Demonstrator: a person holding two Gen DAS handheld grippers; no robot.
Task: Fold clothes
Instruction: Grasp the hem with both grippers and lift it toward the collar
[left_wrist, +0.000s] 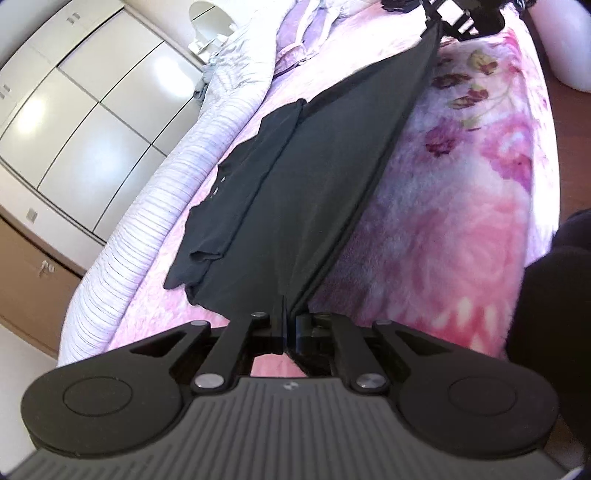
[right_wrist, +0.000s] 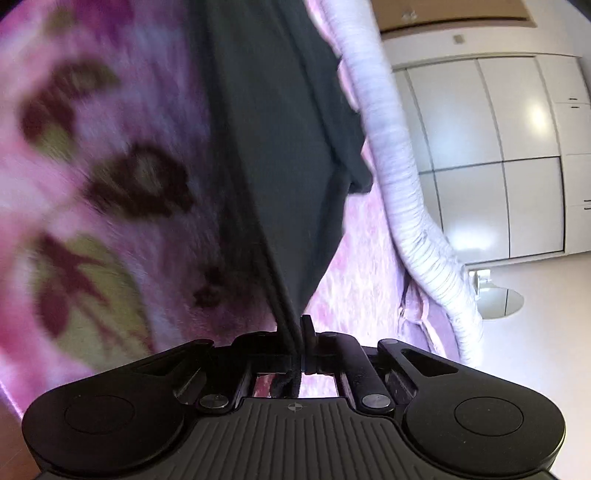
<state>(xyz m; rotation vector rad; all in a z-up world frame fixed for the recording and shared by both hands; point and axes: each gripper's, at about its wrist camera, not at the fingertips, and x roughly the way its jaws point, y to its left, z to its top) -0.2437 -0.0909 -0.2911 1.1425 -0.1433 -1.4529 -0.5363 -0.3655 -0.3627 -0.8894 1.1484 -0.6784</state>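
Dark knit, thin, limp: one black garment (left_wrist: 317, 192) runs centre frame in left view, stretched taut between my two grippers over pink floral blanket (left_wrist: 461, 229). My left gripper (left_wrist: 286, 325) is clamped on near edge; my right gripper (right_wrist: 299, 332) is clamped on far edge, seen upper right in left view. Judgement: light, drapes, slips little; grip corners or hem. Loose part lies on blanket, centre left. Count: garment 1, grippers 2, striped quilt (left_wrist: 155, 229) 1.

Black garment (left_wrist: 314, 177) on pink floral blanket (left_wrist: 461, 221), lilac striped quilt (left_wrist: 147, 221).
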